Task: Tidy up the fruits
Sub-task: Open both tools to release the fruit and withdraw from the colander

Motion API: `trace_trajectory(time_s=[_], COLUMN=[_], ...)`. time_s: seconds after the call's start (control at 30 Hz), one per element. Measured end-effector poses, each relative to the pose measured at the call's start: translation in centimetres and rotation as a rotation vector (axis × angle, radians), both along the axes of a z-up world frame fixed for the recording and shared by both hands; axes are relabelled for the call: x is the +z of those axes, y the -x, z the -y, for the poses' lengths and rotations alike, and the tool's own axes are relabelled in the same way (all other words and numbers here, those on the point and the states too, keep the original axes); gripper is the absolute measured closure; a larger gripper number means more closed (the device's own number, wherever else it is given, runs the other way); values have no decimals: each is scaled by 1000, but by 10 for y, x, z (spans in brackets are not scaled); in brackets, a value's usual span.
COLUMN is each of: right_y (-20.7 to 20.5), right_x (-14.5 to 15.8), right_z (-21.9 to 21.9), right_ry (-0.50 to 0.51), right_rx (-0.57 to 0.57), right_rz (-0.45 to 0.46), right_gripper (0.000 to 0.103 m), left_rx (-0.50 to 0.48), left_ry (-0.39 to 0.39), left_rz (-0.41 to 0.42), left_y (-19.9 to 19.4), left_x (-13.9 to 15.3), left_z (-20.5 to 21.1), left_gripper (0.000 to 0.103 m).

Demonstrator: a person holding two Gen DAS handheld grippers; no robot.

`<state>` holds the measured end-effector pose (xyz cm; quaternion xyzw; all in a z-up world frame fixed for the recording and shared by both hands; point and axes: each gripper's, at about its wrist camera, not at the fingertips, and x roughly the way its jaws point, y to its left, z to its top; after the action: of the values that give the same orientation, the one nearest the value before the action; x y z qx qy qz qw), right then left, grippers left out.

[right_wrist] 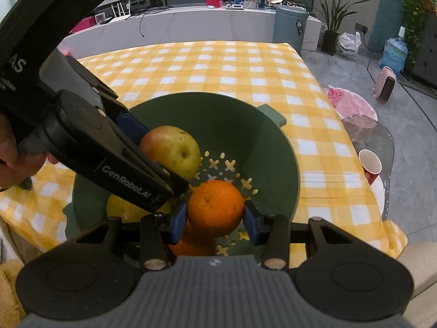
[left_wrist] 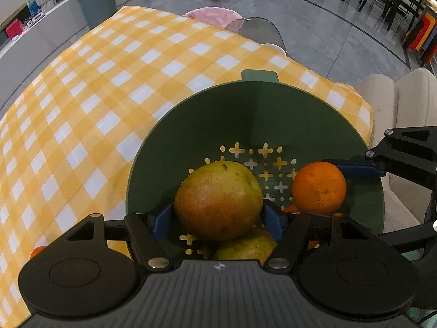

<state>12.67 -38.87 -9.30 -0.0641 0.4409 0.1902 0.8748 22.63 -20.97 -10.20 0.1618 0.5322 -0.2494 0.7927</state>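
We grip a pear in the left gripper and an orange in the right gripper (both over the colander).

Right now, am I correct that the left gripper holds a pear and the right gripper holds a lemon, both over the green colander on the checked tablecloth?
Not quite: the right gripper holds an orange, not a lemon, as the right wrist view shows. The rest stands: the left gripper holds a pear, both over the green colander on the checked tablecloth.
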Motion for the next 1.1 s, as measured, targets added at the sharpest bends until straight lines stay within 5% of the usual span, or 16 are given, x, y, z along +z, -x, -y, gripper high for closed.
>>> trace_trajectory(time_s=[0.53,0.83,1.1], right_y=[-3,-20,-33], right_x=[-1,3,-12], right_z=[-6,-11,-21], right_ry=[22,9,82], right_rx=[3,-32,-41], right_rz=[-19,-6,-46], right_gripper=[61,61,61], left_rx=[60,153,214], left_ry=[172,88,26], left_rz=[87,213,233], left_y=[26,51,59], left_x=[48,69,66], left_z=[-41,-79,-112], left_gripper=[18,18,18])
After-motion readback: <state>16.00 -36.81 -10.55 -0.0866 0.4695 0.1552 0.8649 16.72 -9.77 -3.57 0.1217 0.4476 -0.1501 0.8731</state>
